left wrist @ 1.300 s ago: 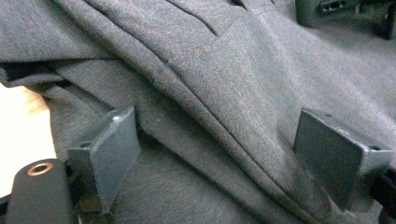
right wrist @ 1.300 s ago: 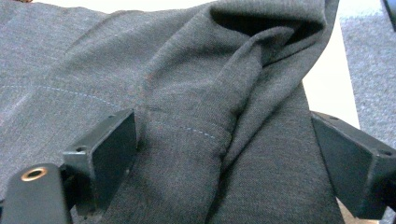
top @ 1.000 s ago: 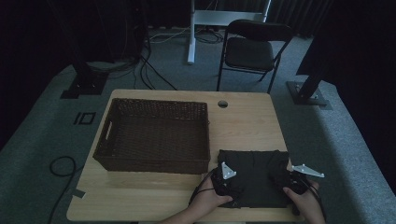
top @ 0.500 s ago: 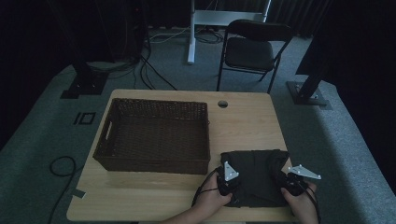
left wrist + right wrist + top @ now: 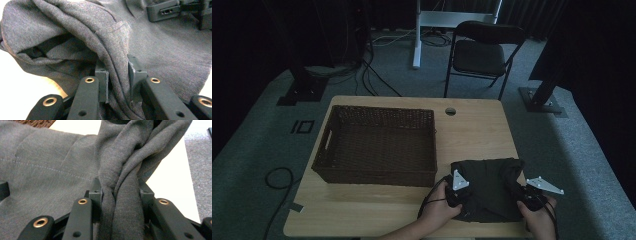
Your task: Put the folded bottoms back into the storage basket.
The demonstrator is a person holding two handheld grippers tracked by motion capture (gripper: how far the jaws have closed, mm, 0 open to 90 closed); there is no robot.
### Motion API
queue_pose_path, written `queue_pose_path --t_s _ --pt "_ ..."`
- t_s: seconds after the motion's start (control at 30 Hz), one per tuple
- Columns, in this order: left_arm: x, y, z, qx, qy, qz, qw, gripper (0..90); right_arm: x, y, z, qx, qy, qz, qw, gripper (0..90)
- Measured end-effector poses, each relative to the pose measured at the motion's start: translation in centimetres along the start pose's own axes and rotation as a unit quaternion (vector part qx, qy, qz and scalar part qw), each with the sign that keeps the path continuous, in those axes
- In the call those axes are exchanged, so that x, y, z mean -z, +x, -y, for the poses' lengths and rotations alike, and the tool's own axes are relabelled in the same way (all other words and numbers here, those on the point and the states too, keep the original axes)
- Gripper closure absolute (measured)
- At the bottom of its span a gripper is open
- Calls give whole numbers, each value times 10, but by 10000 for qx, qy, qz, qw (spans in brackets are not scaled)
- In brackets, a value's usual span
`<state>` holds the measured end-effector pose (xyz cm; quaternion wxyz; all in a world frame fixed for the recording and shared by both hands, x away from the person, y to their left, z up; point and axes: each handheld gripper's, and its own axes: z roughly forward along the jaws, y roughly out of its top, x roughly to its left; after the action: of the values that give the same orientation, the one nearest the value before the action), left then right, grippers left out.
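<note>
My left tool (image 5: 455, 192) and right tool (image 5: 528, 197) each pinch the dark garment (image 5: 487, 187), just right of the basket (image 5: 377, 172).

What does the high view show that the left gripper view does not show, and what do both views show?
The high view alone shows the wicker basket, the table, the chair and both hands.

The left gripper view alone shows, close up, the left gripper with its jaws pinching a bunched fold.

Both views show the dark grey cloth and the right gripper, which also grips it.
</note>
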<state>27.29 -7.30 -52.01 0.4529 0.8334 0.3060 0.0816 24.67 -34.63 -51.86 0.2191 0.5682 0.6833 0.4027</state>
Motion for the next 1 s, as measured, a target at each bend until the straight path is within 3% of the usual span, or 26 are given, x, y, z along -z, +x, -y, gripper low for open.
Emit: queue_pose_path --t_s 0.27,0.57,0.8,1.0 --pt "9 -4 -17 -164 -70 53 9998 749 14 1 -11 29 -201 -14 9998 659" --pt "27 1 -44 -186 -221 226 9993 748 32 5 -33 -28 -469 -128 9988 658" --pt "39 5 -61 -387 -248 211 9987 748 41 12 -53 117 -607 -114 9980 658" --pt "54 13 -80 -319 -390 279 9983 748 47 17 -71 126 -771 -172 9968 658"
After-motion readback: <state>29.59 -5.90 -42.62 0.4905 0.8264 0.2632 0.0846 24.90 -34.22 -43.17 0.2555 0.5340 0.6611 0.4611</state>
